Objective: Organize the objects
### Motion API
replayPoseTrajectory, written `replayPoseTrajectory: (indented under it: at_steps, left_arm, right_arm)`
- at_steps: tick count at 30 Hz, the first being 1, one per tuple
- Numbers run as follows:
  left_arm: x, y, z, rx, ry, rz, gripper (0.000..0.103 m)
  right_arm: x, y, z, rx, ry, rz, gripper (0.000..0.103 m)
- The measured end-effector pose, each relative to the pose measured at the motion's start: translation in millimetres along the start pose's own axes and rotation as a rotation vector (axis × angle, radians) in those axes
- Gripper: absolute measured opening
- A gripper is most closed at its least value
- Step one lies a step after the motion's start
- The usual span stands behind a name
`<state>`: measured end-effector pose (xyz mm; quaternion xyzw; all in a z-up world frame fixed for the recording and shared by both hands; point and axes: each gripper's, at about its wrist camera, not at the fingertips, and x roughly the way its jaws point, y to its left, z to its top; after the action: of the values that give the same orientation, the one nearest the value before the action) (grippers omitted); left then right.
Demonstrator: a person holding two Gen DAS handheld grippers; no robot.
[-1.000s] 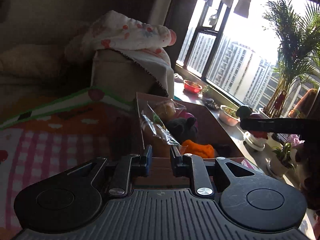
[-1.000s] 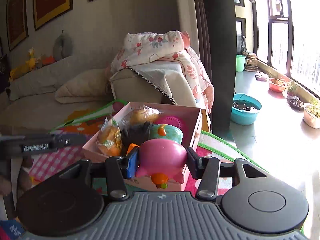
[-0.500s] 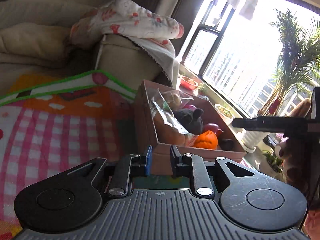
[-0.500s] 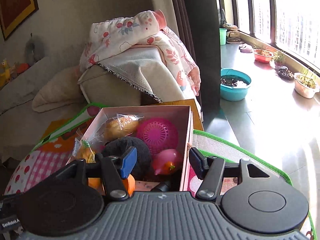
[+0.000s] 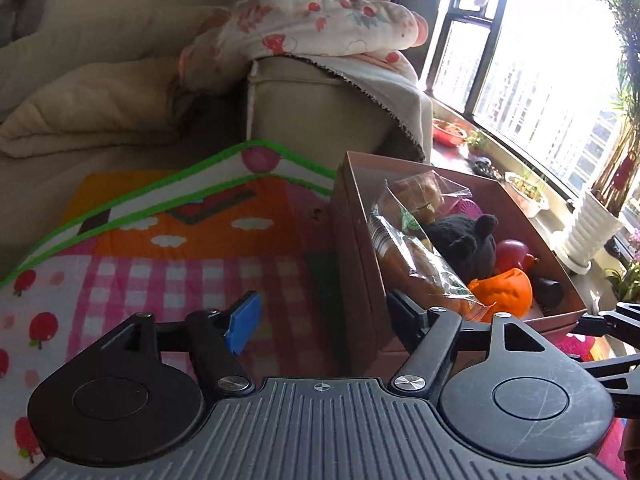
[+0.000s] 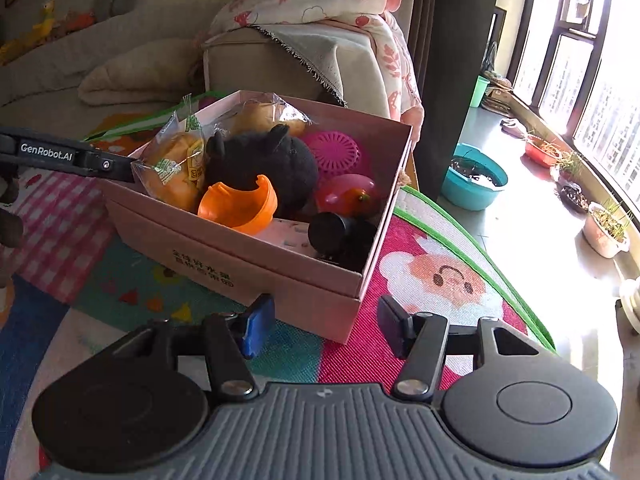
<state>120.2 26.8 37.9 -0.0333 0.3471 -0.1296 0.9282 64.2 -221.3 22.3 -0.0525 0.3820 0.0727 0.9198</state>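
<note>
Both grippers' jaws have just been opening, now wide and empty, pink toy (image 6: 346, 196) dropped into box (image 6: 280, 276).

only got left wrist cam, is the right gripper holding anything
observer: no, the right gripper is open. its jaws have just been opening and nothing is pressed between them. the box corner lies just ahead
operator: whats under it
observer: the mat, with a santa face printed on it right of the box
operator: and the floor past that
observer: a teal basin stands on the bare floor beyond the mat's green edge
</note>
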Motion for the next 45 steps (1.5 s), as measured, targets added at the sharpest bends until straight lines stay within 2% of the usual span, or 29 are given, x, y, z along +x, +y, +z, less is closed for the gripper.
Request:
replayPoseTrajectory:
  at_steps: [1, 3, 6, 9, 11, 18, 20, 22, 23, 24, 25, 29, 32, 33, 35, 39, 41, 45]
  left_arm:
    - [-2, 9, 1, 0.01, -0.024, 0.038, 0.081]
    - [2, 28, 4, -0.015, -0.054, 0.098, 0.092]
    - [13, 59, 10, -0.083, -0.069, 0.104, 0.102]
    - [24, 77, 15, -0.106, -0.071, 0.071, 0.103]
    - [28, 77, 16, -0.084, -0.087, 0.095, 0.103]
    - [25, 72, 14, -0.088, -0.107, 0.109, 0.102]
    - [5, 64, 9, -0.062, -0.149, 0.123, 0.102]
    - [-23, 54, -2, -0.043, -0.199, 0.106, 0.102]
    - [-34, 48, -10, -0.039, -0.21, 0.093, 0.103]
    - [-46, 41, -21, -0.033, -0.213, 0.08, 0.103]
    - [-54, 34, -33, -0.027, -0.208, 0.073, 0.103]
    - [-70, 8, -85, 0.004, -0.154, 0.088, 0.103]
    - [-69, -4, -110, -0.01, -0.113, 0.124, 0.103]
    - [-65, -5, -114, -0.026, -0.098, 0.128, 0.103]
    - [-58, -6, -117, -0.038, -0.069, 0.162, 0.103]
    - [-52, -11, -116, -0.008, -0.037, 0.214, 0.102]
    - [-49, -17, -116, 0.026, -0.025, 0.244, 0.103]
    - [-49, -19, -116, 0.012, -0.025, 0.235, 0.103]
  right_arm:
    - [4, 6, 4, -0.005, -0.001, 0.005, 0.062]
    - [17, 23, 16, -0.019, -0.006, 0.027, 0.061]
    - [36, 45, 36, -0.03, -0.011, 0.012, 0.061]
    - [54, 61, 51, -0.051, -0.047, -0.052, 0.061]
    - [61, 64, 56, -0.034, -0.041, -0.084, 0.059]
    - [45, 76, 52, -0.036, -0.065, -0.032, 0.06]
    - [34, 77, 45, -0.025, -0.073, -0.028, 0.068]
    - [19, 77, 32, -0.013, -0.094, -0.016, 0.089]
    - [10, 78, 23, -0.013, -0.102, -0.016, 0.092]
    - [2, 80, 14, -0.019, -0.105, -0.016, 0.099]
    - [-4, 81, 6, -0.026, -0.109, -0.014, 0.103]
    - [-23, 92, -31, -0.062, -0.091, -0.021, 0.103]
    - [-22, 101, -52, -0.12, -0.079, -0.073, 0.103]
    - [-18, 103, -57, -0.137, -0.073, -0.093, 0.103]
    - [-17, 97, -59, -0.096, -0.083, -0.069, 0.103]
    - [-10, 69, -61, 0.097, -0.081, 0.042, 0.103]
    - [-8, 68, -62, 0.104, -0.106, 0.016, 0.103]
    - [-3, 75, -60, 0.07, -0.101, -0.023, 0.103]
